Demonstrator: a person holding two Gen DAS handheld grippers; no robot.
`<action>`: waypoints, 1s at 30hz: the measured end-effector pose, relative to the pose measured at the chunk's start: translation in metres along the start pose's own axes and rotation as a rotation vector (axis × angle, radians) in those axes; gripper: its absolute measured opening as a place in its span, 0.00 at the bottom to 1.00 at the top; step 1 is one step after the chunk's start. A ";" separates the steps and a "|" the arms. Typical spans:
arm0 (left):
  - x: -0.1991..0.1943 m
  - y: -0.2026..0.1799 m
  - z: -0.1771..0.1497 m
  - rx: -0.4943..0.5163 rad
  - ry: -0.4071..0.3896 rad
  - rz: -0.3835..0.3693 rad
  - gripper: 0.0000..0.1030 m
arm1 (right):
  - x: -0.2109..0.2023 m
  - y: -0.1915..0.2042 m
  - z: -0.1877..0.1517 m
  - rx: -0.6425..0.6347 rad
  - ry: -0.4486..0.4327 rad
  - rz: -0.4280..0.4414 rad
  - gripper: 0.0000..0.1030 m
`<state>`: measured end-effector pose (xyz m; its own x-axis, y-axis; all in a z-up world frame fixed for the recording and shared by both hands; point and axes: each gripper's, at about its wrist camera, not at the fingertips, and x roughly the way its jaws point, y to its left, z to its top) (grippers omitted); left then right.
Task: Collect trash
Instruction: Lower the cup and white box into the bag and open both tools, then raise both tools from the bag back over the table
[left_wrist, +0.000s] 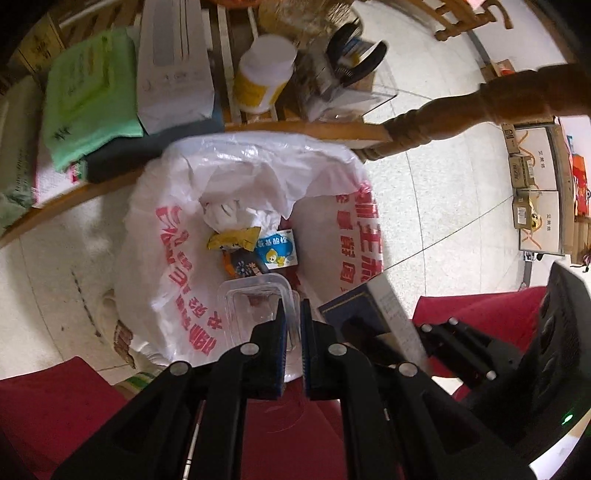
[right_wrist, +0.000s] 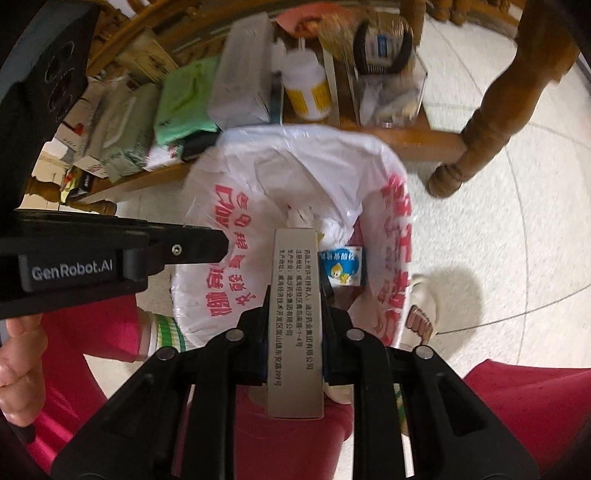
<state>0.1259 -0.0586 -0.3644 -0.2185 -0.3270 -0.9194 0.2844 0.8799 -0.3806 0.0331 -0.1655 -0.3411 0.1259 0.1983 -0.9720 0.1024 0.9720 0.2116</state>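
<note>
Left gripper (left_wrist: 291, 314): jaws nearly together, clamped on the thin wall of a clear plastic tray (left_wrist: 255, 302). The tray hangs over the open mouth of the bin bag (left_wrist: 155, 266). It is rigid but thin-walled, with rounded corners and a glossy surface; probably very light and somewhat slippery, so the rim pinch looks the sensible hold. A reddish residue shows inside it.

Right gripper (right_wrist: 295, 295): jaws closed on a long flat carton (right_wrist: 294, 314), held across its narrow sides and pointing lengthwise over the bag. The face is silvery-grey with printed text; the left wrist view shows a dark blue face (left_wrist: 347, 306). Cardboard, light, stiff along its length, likely to crush if squeezed hard. The grip sits near mid-length, which should keep it balanced.

Bin bag, white film with red print, crinkled and soft, draped over a round bin. Already inside: crumpled white tissue (left_wrist: 225, 214), a yellow wrapper (left_wrist: 232, 238), a small blue-and-white box (left_wrist: 277, 249).

Behind the bag is a low wooden shelf (left_wrist: 332, 129) carrying a white bottle with a yellow label (left_wrist: 264, 74), a green packet (left_wrist: 88, 96) and a white box (left_wrist: 173, 66). The floor is pale speckled tile (left_wrist: 443, 206).

Judgement: both items are positioned for release into the bag.
</note>
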 end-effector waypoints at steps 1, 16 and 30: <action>0.004 0.002 0.003 -0.006 0.006 -0.002 0.07 | 0.006 -0.001 0.001 0.010 0.013 0.006 0.19; 0.059 0.025 0.035 -0.122 0.127 -0.006 0.12 | 0.052 -0.005 0.007 0.054 0.116 0.075 0.23; 0.056 0.025 0.027 -0.109 0.154 0.116 0.69 | 0.047 -0.007 0.009 0.042 0.088 0.051 0.66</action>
<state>0.1456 -0.0646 -0.4284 -0.3327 -0.1719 -0.9272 0.2154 0.9434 -0.2522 0.0476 -0.1638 -0.3873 0.0455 0.2597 -0.9646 0.1397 0.9545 0.2635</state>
